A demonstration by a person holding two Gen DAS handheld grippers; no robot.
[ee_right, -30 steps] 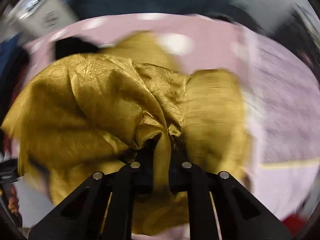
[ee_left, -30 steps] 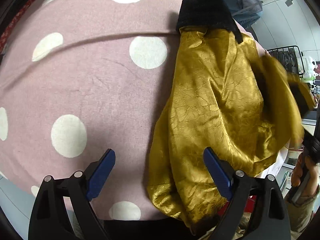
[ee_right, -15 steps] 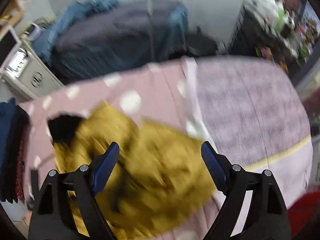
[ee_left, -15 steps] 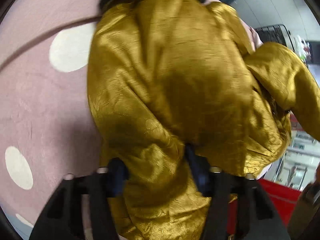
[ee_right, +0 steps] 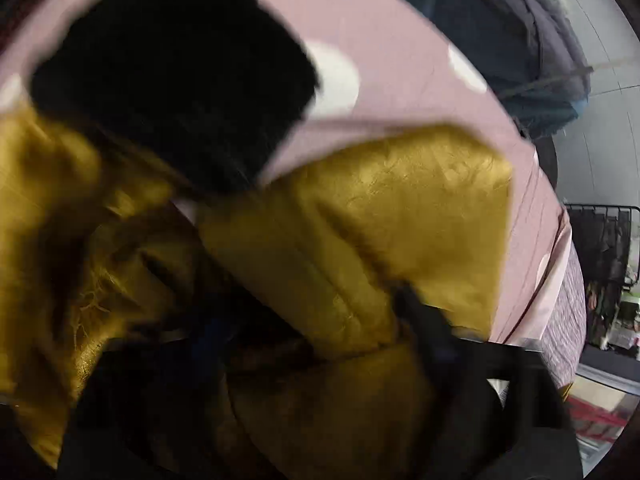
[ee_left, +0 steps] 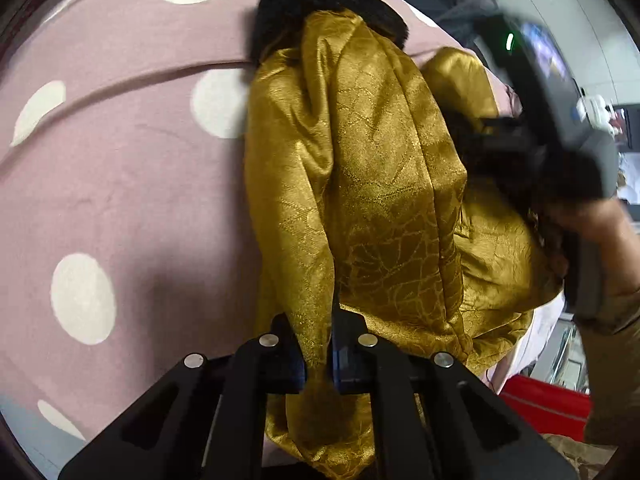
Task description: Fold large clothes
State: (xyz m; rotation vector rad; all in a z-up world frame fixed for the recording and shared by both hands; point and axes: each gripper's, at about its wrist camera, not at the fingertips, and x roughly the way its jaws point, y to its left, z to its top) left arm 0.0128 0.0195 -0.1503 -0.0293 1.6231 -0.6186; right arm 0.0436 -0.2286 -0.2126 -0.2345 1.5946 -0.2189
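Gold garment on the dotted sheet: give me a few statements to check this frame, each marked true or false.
1. The left gripper is shut on the gold garment. True.
2. The sheet is pink with white dots. True.
3. The garment has a red collar. False: the collar is black.
4. The garment lies folded in a neat square. False: it is bunched and creased.
5. The right wrist view is sharp. False: it is blurred.
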